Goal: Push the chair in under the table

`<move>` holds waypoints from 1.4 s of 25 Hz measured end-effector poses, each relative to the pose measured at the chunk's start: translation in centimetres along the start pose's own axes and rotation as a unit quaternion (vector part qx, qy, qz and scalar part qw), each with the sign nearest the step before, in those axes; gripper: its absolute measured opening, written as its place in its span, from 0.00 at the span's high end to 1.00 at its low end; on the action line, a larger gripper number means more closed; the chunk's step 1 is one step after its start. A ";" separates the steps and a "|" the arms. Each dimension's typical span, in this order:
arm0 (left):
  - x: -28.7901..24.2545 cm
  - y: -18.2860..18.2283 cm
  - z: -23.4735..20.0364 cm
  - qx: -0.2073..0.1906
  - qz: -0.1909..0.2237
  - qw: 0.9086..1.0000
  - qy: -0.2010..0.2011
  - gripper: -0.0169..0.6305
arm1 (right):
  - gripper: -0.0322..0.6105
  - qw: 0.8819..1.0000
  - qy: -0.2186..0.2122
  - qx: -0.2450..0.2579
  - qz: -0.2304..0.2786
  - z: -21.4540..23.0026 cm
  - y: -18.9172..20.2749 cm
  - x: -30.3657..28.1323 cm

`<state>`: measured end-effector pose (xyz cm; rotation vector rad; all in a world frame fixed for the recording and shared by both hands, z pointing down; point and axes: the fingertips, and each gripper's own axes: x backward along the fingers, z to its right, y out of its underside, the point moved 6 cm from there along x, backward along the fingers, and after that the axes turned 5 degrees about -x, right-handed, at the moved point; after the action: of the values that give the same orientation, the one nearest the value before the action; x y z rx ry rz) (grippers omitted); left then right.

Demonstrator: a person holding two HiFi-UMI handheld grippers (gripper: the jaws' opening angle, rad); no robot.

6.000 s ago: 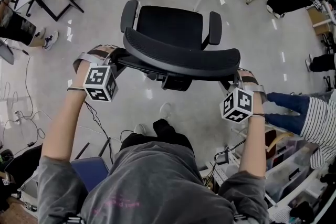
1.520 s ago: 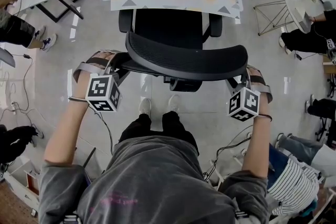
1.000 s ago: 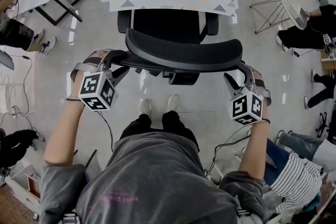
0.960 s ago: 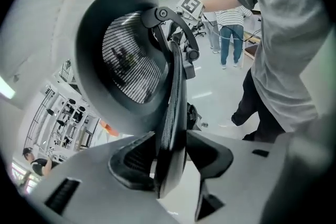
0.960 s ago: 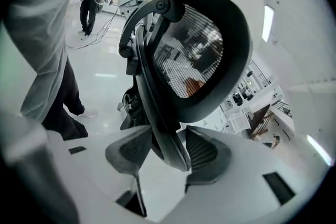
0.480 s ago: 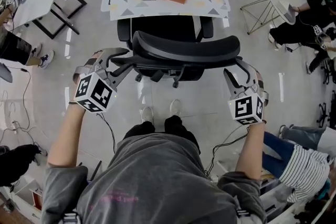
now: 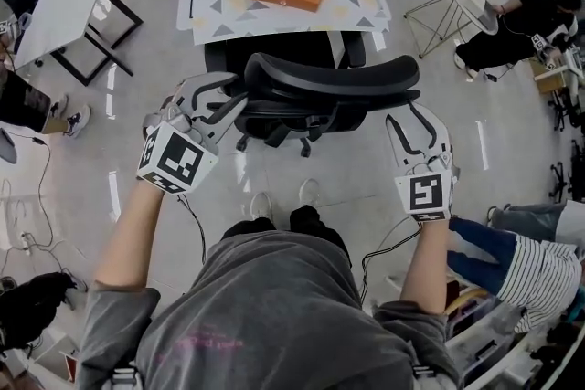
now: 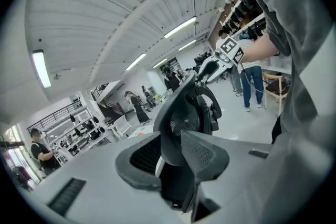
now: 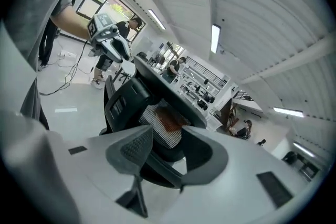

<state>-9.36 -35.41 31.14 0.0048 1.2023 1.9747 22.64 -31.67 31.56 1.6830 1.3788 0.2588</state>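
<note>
Standing chair [image 7: 329, 73] lies between left gripper's [image 7: 219, 101] closing fingers [image 7: 205, 85] and right gripper's [image 7: 413, 120].

Grey T-shirt [image 7: 265, 315] with faint pink print, black trousers [image 7: 283, 231], white shoes [image 7: 262, 204] at twelve o'clock. The left tool [image 7: 227, 96] and the right tool [image 7: 411, 116] are pale grey, each bearing a black-and-white marker cube [image 7: 176, 160].

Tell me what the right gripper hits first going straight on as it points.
Probably the chair backrest, its right end, which sits beyond the open jaws of the right gripper; the gap is hard to judge.
</note>
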 end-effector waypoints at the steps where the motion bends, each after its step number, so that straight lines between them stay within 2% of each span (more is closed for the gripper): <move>1: 0.2 -0.2 -0.2 0.013 0.010 1.000 -0.004 0.79 | 0.68 1.000 0.005 -0.008 0.006 -0.1 -0.4 0.3; 8: 1.4 -1.1 -1.1 0.115 0.071 0.990 -0.038 0.84 | 0.73 0.995 0.032 -0.073 0.056 0.8 -1.8 1.8; 15: 1.6 -2.2 -1.3 0.168 0.088 0.979 -0.080 0.88 | 0.77 0.985 0.032 -0.132 0.105 1.9 -1.8 2.4; 19: 1.6 -2.8 -1.0 0.201 0.099 0.968 -0.113 0.90 | 0.80 0.977 0.029 -0.161 0.138 2.6 -1.8 2.7; 23: 1.7 -4.0 -0.7 0.214 0.107 0.961 -0.136 0.91 | 0.81 0.969 0.025 -0.181 0.165 3.6 -1.9 3.3; 35: 2.1 -7.0 -0.2 0.219 0.109 0.953 -0.180 0.95 | 0.87 0.957 0.015 -0.206 0.204 5.3 -2.3 4.1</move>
<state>-6.51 -32.67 25.01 0.7205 1.4057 1.7430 26.02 -30.94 25.43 1.5908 0.9029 0.7561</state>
